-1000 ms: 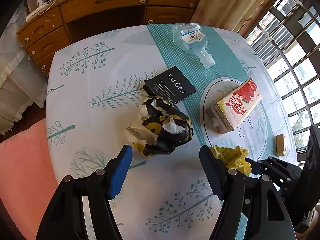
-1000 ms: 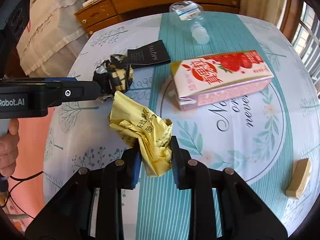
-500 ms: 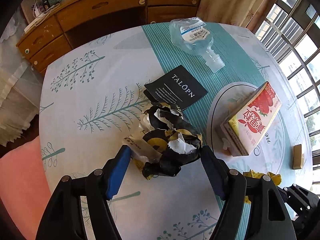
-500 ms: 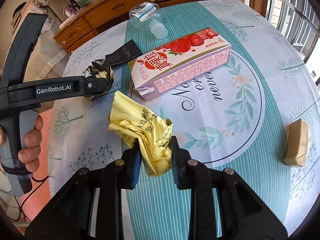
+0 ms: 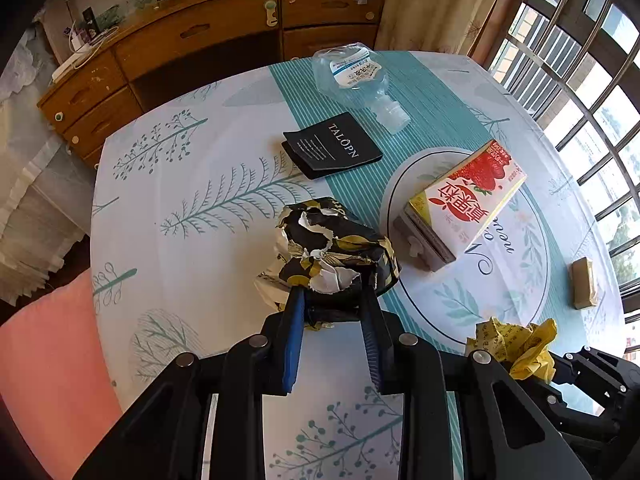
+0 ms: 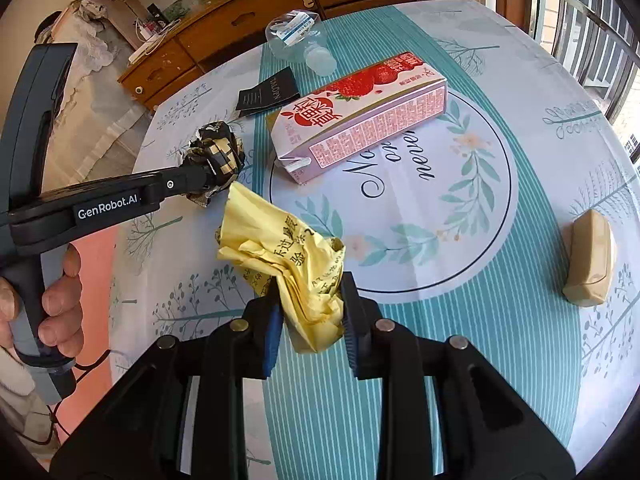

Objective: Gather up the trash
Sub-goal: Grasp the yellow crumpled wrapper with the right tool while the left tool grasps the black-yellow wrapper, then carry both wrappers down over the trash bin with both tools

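Between the blue pads of the left gripper (image 5: 332, 292) sits the crumpled black-and-gold wrapper (image 5: 332, 244), resting on the bench (image 5: 192, 184) straight ahead of that gripper's fingers; the jaws are closing on it, and the pads already look pressed into its lower folds, with most of the wad bulging beyond the fingertips. The right gripper (image 6: 310, 296) stands narrow, clamped on the yellow crumpled paper (image 6: 288, 256), which sticks up and away from its jaws and appears to hang clear of the bench. Seen from the right wrist, the left gripper reaches in from the left, borne by a hand (image 6: 52, 300) on its handle, and the wrapper lies at its tip, just beside the yellow paper. Both grippers are therefore loaded, or nearly so. Of the trash left over, the strawberry carton (image 5: 468, 204) lies on its side, long axis running diagonally away toward the window, nearer the right gripper than the left. Farther off lie the black card (image 5: 332, 148) and the clear plastic bottle (image 5: 352, 76), its neck pointing back toward the grippers; a small tan block (image 6: 590, 260) sits well apart on the right. No bin shows in either view, so where the held pieces should go cannot be told.
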